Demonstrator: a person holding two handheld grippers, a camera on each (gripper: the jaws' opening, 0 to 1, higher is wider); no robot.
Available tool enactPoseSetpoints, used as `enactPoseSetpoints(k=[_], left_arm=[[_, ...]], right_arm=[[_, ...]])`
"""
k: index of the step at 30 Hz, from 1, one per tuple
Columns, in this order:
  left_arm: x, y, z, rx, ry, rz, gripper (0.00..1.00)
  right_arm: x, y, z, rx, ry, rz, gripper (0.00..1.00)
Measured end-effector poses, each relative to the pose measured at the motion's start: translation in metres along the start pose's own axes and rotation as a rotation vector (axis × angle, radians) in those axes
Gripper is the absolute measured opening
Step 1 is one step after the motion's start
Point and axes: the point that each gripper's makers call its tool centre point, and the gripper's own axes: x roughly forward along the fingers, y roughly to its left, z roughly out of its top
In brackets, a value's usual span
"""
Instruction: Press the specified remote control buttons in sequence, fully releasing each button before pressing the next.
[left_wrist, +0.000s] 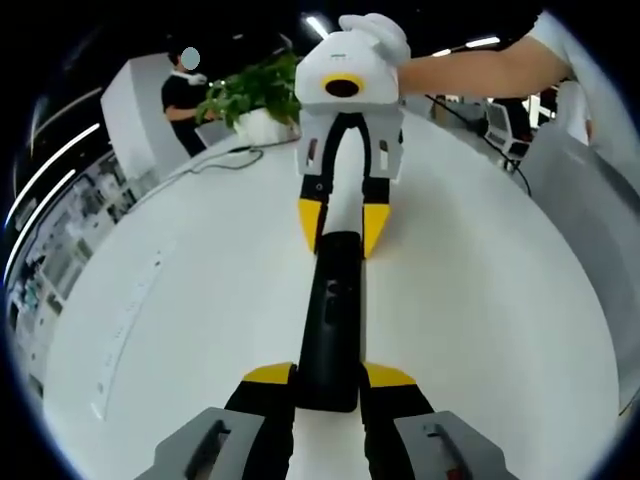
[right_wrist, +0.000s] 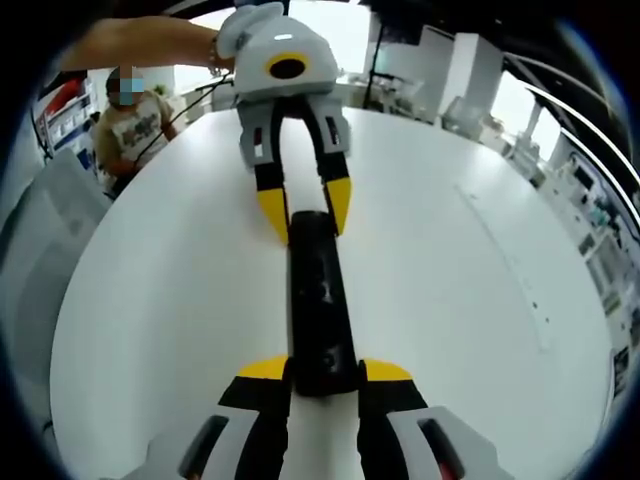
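While flat on the table (left_wrist: 500, 300), one remote (left_wrist: 330, 320), two grippers (left_wrist: 328, 376) (right_wrist: 324, 370) clamping its ends

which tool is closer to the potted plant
Right. The right tool holds the far end of the remote, on the side toward the potted plant; the left tool holds the near end, farther away.

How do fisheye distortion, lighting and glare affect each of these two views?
Left gripper view: the round white table bulges, its edge curving; the ceiling strip lights are blown out; the long black remote control casts little shadow. Right gripper view: bright windows wash out the top, and the remote's buttons look soft.
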Motion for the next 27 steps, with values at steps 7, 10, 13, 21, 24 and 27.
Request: enactPoseSetpoints(k=[7,10,13,21,24,27], left_arm=[[-0.0004,0.0012,0.0005,-0.001,-0.004,0.017,0.25],[-0.001,0.0047,-0.0002,-0.035,-0.014,0.042,0.28],[-0.0012,0.0047,-0.0009,-0.047,-0.026,0.042,0.27],[-0.0014,0.0065,-0.0014,-0.072,-0.044,0.056,0.28],[-0.001,0.0044,0.0006,-0.083,-0.056,0.054,0.29],[-0.0011,0.0003,0.0043,-0.094,-0.083,0.043,0.29]], right_arm=[[0.0002,-0.0008,0.0004,-0.002,-0.003,-0.004,0.26],[0.0002,-0.0004,0.0004,0.007,-0.006,-0.002,0.27],[-0.0001,-0.0012,0.0001,0.01,-0.01,-0.007,0.28],[-0.0003,-0.002,0.0001,0.015,-0.015,-0.019,0.29],[-0.0008,-0.0005,0.0008,0.027,-0.028,-0.018,0.29],[-0.0024,-0.0008,0.0036,0.04,-0.051,-0.025,0.3]])
